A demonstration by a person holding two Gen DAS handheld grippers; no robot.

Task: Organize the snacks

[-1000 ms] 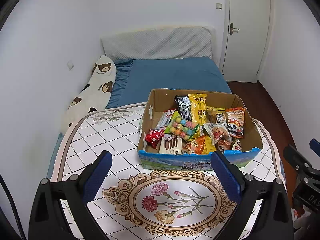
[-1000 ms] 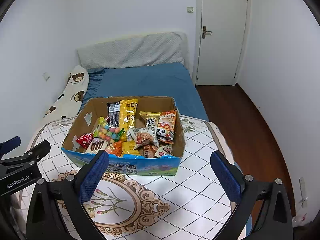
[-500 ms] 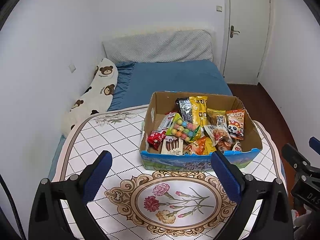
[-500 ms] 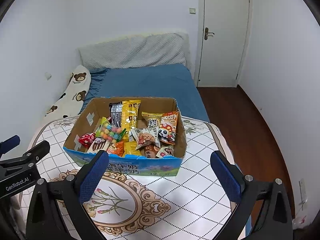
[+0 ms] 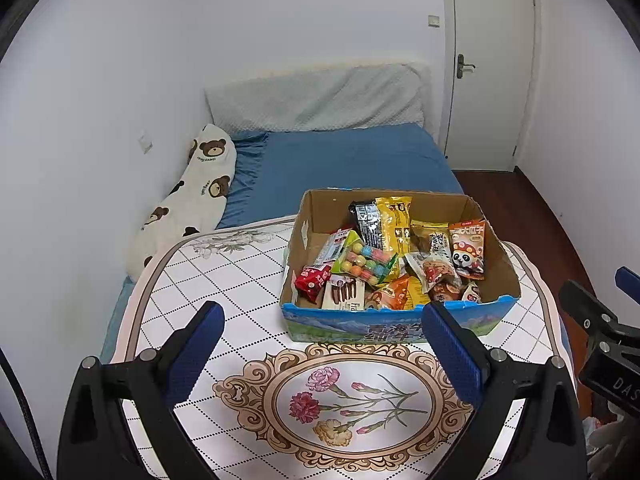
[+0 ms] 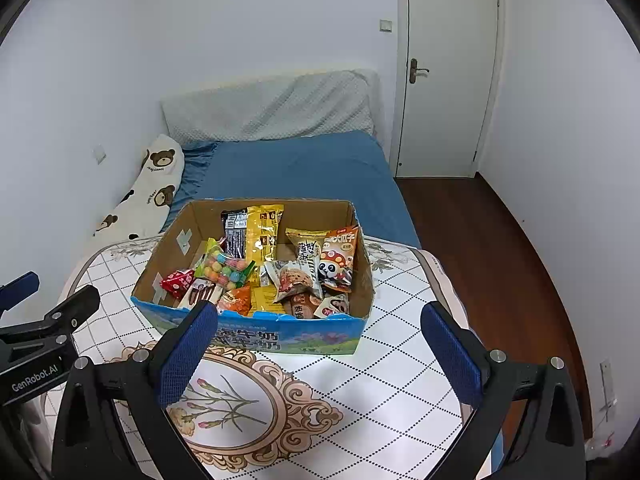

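Note:
A cardboard box (image 5: 472,322) (image 6: 304,338) with a blue printed front stands on the table, filled with several snack packets. Among them are a bag of coloured candy balls (image 5: 366,262) (image 6: 226,268), a yellow packet (image 5: 394,218) (image 6: 264,230), a panda packet (image 5: 466,250) (image 6: 338,260) and a red packet (image 5: 314,280) (image 6: 178,282). My left gripper (image 5: 322,338) is open, nothing between its blue pads, short of the box front. My right gripper (image 6: 320,338) is also open, in front of the box, holding nothing.
The table (image 5: 224,280) (image 6: 404,364) has a white diamond-pattern cover with a flower medallion (image 5: 348,400). Behind it lies a blue bed (image 5: 344,160) with a bear-print pillow (image 5: 192,196). A white door (image 6: 444,80) and wooden floor (image 6: 480,240) are at the right.
Both grippers have drawn back and lifted slightly, so the box sits a little lower in view. Both stay open; the snacks have not moved.

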